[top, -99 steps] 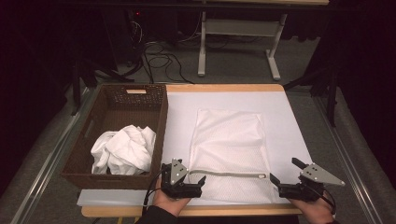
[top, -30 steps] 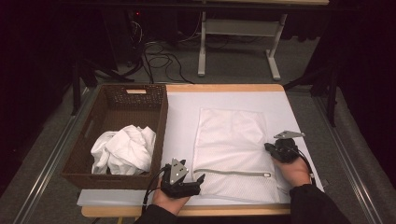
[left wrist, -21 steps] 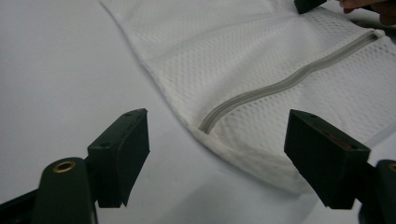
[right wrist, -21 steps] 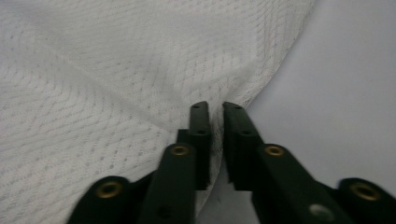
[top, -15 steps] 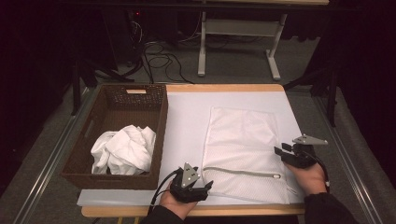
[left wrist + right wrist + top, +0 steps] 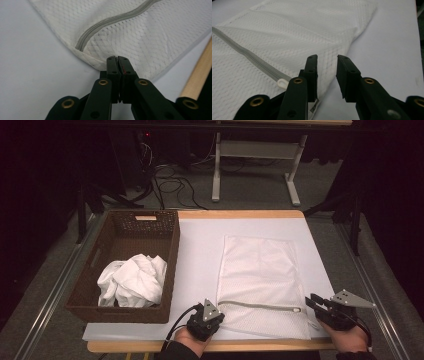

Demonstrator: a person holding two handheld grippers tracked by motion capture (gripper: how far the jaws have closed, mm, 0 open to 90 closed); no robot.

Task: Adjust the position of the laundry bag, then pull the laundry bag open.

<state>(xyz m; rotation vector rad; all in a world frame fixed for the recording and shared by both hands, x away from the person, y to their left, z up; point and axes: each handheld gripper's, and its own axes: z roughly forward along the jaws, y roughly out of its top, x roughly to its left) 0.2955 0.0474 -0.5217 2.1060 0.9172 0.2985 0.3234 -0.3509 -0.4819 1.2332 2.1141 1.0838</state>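
No readable text, label or number anywhere.

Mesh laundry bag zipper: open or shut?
Shut. The grey zipper runs as one closed line across the mesh laundry bag, its pull tab at the end; no gap shows inside.

White open-weave mesh cloth on the laundry bag [image 6: 261, 277], with a smooth grey zip [image 6: 105, 25]. Dark woven wicker for the basket [image 6: 170, 270] left of the bag, soft crumpled white cloth [image 6: 132, 281] inside. Matt white sheet [image 6: 200, 245] beneath the bag; pale wood table edge [image 6: 197, 75].
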